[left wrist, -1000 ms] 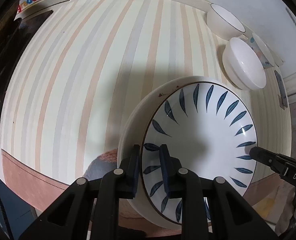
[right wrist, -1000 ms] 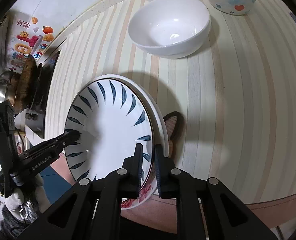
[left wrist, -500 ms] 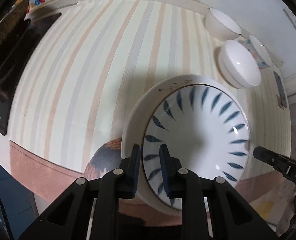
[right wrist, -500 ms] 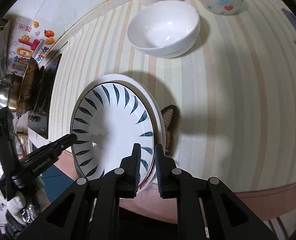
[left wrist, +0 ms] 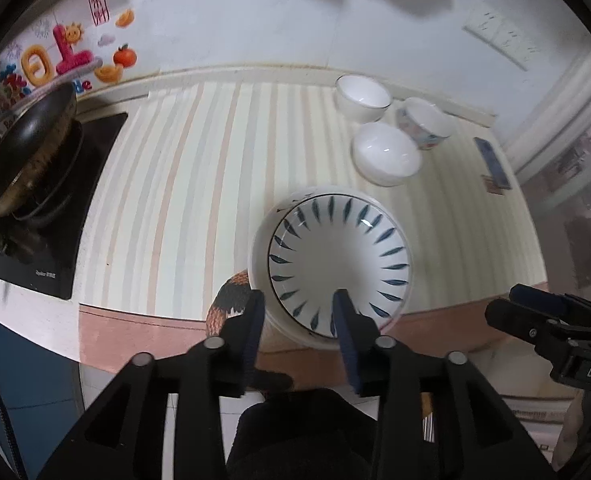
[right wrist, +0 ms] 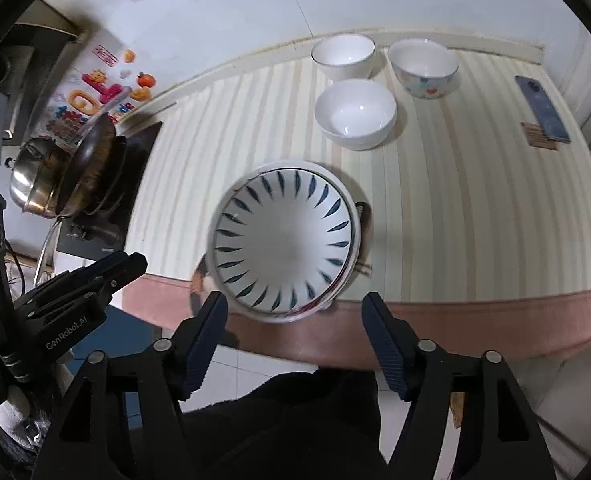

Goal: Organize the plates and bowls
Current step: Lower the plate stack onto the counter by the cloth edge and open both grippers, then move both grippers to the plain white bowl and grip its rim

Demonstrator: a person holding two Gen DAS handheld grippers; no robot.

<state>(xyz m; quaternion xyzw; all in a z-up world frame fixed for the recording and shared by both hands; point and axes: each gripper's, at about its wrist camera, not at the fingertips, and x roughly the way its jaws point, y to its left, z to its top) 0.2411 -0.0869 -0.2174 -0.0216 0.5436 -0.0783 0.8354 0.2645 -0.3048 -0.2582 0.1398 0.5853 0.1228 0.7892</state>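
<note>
A blue-leaf plate [left wrist: 339, 256] [right wrist: 283, 240] rests on a larger white plate [left wrist: 261, 248] at the front edge of the striped counter [left wrist: 183, 184]. A brown patterned piece [left wrist: 231, 300] pokes out from under the stack. My left gripper [left wrist: 298, 300] hovers above the stack's near rim, its jaws opening and touching nothing. My right gripper [right wrist: 293, 302] hangs higher over the counter edge, its jaws opening wide with nothing between them. Behind the plates stand a dark-rimmed white bowl [right wrist: 343, 58], a patterned bowl [right wrist: 423, 66] and a plain white bowl [right wrist: 355, 114].
A black cooktop with a dark wok [left wrist: 27, 148] and a metal pot [right wrist: 31, 184] fills the counter's left end. A phone [right wrist: 543, 108] lies on a small card at the far right. A tiled wall with stickers [left wrist: 63, 60] backs the counter.
Both grippers were shut on the blue-leaf plate's rim. They have let go, opened, and risen up and back from the counter, so the stack looks smaller.
</note>
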